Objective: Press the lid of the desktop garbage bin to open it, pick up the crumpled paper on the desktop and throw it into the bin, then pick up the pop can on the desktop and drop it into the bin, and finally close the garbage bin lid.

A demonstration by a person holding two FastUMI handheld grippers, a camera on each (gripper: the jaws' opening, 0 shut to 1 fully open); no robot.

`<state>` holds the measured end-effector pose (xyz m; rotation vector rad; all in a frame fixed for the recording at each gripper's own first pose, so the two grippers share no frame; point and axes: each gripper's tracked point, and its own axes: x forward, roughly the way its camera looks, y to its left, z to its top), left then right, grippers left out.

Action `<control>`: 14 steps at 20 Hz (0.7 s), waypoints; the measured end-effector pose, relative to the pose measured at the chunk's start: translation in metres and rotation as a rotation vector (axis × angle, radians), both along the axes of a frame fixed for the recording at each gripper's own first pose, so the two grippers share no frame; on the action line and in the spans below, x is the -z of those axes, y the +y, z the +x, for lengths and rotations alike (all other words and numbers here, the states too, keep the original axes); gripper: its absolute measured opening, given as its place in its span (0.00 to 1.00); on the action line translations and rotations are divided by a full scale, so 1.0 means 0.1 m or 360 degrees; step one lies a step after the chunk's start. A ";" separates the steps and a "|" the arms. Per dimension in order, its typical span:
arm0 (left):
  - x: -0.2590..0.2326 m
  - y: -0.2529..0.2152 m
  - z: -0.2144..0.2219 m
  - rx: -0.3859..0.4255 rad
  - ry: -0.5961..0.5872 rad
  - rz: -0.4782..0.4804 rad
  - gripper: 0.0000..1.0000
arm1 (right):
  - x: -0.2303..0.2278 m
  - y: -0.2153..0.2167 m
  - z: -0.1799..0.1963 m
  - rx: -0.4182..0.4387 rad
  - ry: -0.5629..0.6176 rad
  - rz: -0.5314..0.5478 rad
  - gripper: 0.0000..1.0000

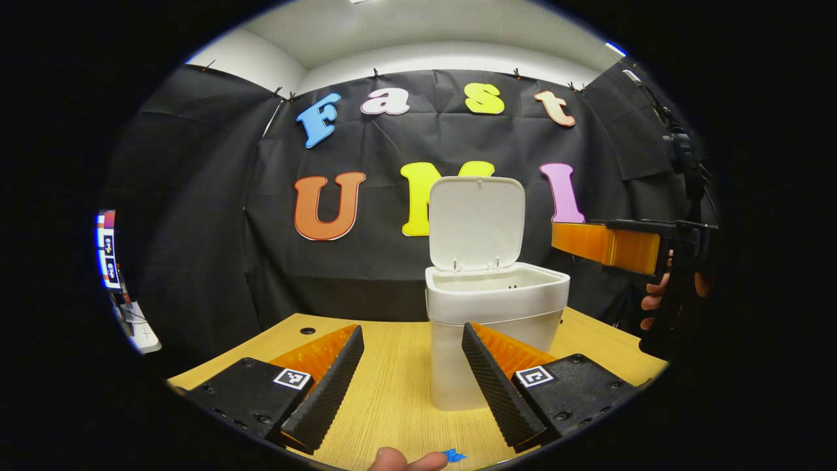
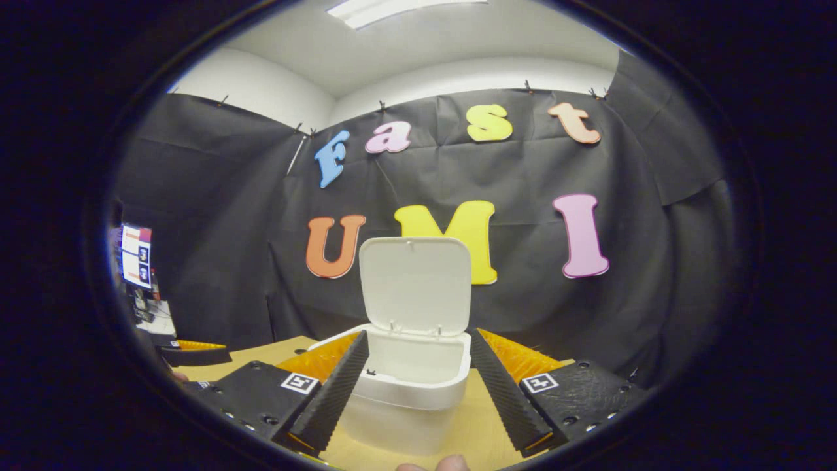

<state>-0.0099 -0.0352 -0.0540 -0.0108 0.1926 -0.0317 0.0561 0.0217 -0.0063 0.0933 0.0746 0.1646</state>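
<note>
The white desktop bin (image 1: 495, 302) stands on the wooden table (image 1: 392, 399) with its lid (image 1: 476, 222) swung up and open. My left gripper (image 1: 412, 328) is open in front of the bin, low over the table, with nothing between its fingers. My right gripper (image 1: 570, 239) hangs level with the lid at the bin's right, held by a hand (image 1: 654, 302). In the right gripper view the bin (image 2: 405, 418) sits just ahead and below, its lid (image 2: 415, 281) upright, and my right gripper (image 2: 419, 332) is open and empty. The left gripper (image 2: 191, 352) lies low at the far left.
Black cloth walls close the booth behind and beside the table. A monitor (image 2: 136, 265) and some clutter (image 1: 140, 330) stand off the table's left. The table has a small round hole (image 1: 307, 331) near its back left. A fingertip (image 1: 399, 461) and a small blue piece (image 1: 454, 456) sit at the bottom edge.
</note>
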 end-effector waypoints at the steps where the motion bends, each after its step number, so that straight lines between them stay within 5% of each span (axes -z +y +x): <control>1: 0.03 0.00 0.00 -0.0004 0.0006 0.0001 0.97 | 0.01 -0.02 -0.05 0.0008 -0.0003 0.0007 0.97; 14: 1.11 -0.25 -0.48 0.0123 0.0468 -0.0071 0.98 | 0.85 -0.10 -0.78 0.0020 0.0166 -0.0069 0.96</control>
